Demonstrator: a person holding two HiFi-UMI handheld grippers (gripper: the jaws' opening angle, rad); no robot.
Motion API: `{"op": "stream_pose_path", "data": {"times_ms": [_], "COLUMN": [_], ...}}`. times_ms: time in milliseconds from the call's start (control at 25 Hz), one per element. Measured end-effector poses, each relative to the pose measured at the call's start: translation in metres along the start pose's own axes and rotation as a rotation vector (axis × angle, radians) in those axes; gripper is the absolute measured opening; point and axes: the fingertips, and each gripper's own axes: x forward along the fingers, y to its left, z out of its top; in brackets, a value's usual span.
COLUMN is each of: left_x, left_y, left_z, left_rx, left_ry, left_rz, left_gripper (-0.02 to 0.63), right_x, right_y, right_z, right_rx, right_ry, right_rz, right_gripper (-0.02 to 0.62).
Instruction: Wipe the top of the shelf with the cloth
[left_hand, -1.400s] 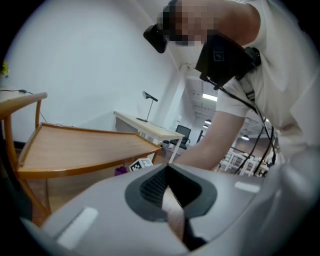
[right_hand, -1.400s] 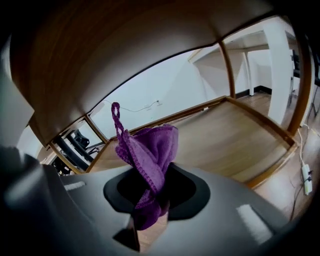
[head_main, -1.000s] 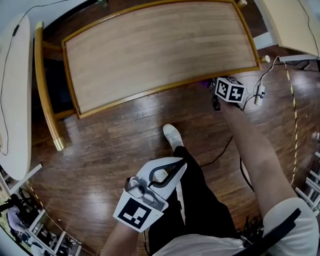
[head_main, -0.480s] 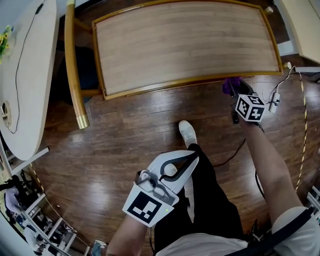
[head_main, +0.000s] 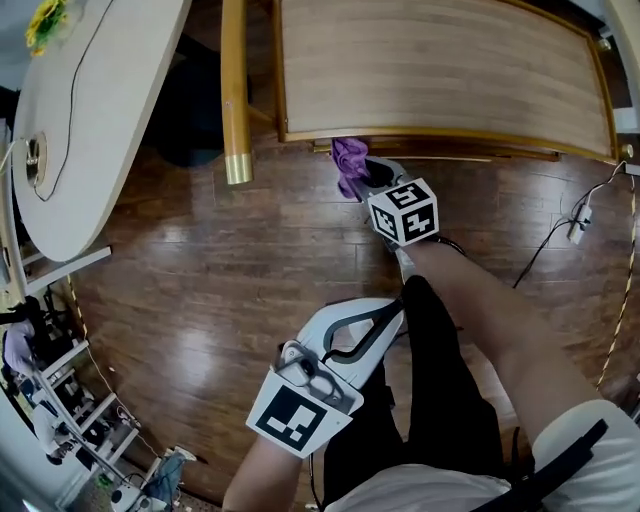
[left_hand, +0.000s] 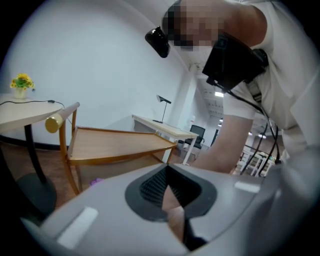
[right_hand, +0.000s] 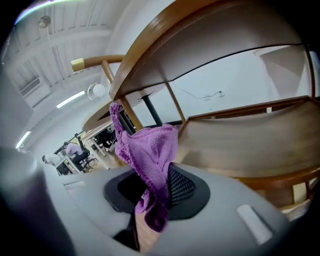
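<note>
The wooden shelf top fills the upper part of the head view. My right gripper is shut on the purple cloth just below the shelf's front edge, near its left end. In the right gripper view the cloth hangs bunched between the jaws, with the underside of the shelf top overhead and a lower board ahead. My left gripper is held low by the person's leg, shut with nothing in it. From the left gripper view the shelf stands off ahead.
A round white table with a cable and yellow flowers stands at the left. A wooden post with a gold cap rises beside the shelf's left end. A cable and plug lie on the floor at the right. Metal racks stand lower left.
My right gripper has moved left along the shelf's front edge with the purple cloth, which now shows more. The head view has swung left. The left gripper has stayed shut by the leg.
</note>
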Motion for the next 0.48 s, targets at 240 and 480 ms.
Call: {"op": "stream_pose_path", "data": {"times_ms": [240, 480], "left_x": [-0.015, 0.001], "left_y": [0.006, -0.001], "left_z": [-0.016, -0.02], "left_rx": [-0.028, -0.026], "left_ry": [0.006, 0.01], "left_rz": [0.037, -0.003], "left_gripper": [0.018, 0.018], "right_x": [0.052, 0.018], "right_y": [0.025, -0.037], "right_z": [-0.019, -0.033], "right_rx": [-0.07, -0.069], "right_ry": [0.081, 0.103], "right_rz": [0.035, -0.074], "right_gripper": [0.101, 0.101]}}
